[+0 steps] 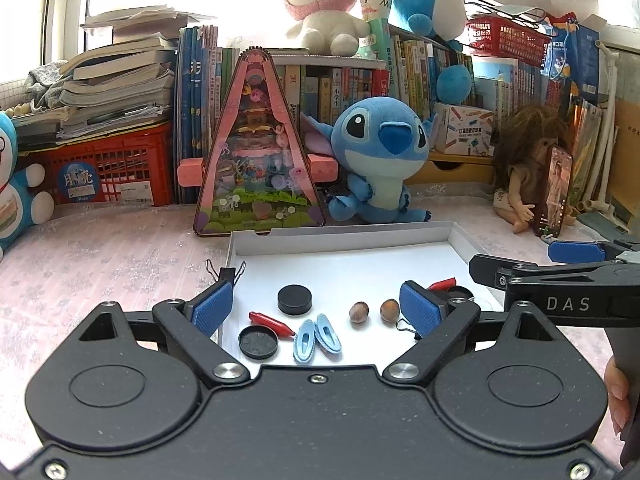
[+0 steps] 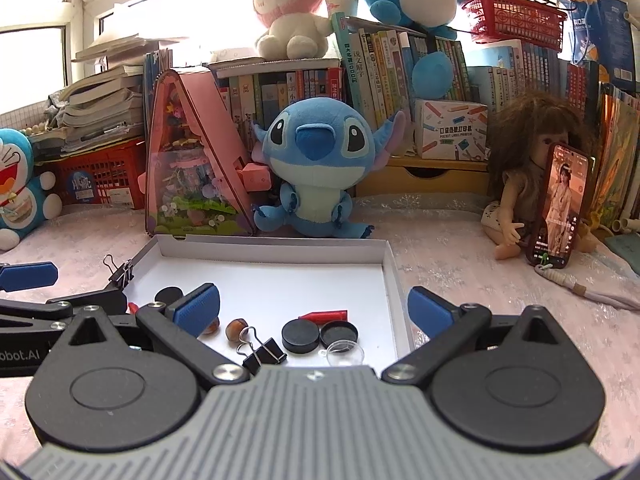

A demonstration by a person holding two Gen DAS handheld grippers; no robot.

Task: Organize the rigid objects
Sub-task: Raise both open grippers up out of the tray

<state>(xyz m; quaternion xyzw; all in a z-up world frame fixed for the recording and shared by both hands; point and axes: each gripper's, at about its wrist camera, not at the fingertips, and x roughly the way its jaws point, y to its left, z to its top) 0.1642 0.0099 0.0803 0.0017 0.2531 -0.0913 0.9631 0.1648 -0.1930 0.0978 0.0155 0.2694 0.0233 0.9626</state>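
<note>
Inside white tray (image 1: 456, 236): hazelnuts (image 1: 359, 312), blue hair clips (image 1: 316, 336), binder clip (image 2: 262, 350).

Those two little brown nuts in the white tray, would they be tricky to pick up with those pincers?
Probably a bit. The hazelnuts look round and smooth, so they would likely roll across the white tray's flat floor if nudged. They seem hard, so squeezing shouldn't crush them, but a rounded shell might squirt out from flat pads. Being small, they are likely very light.

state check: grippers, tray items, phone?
left gripper: open, empty
right gripper: open, empty
white tray: lidless, holds the small items
two black caps: one hollow side up
binder clip: handles up
phone: screen lit, propped against doll
</note>
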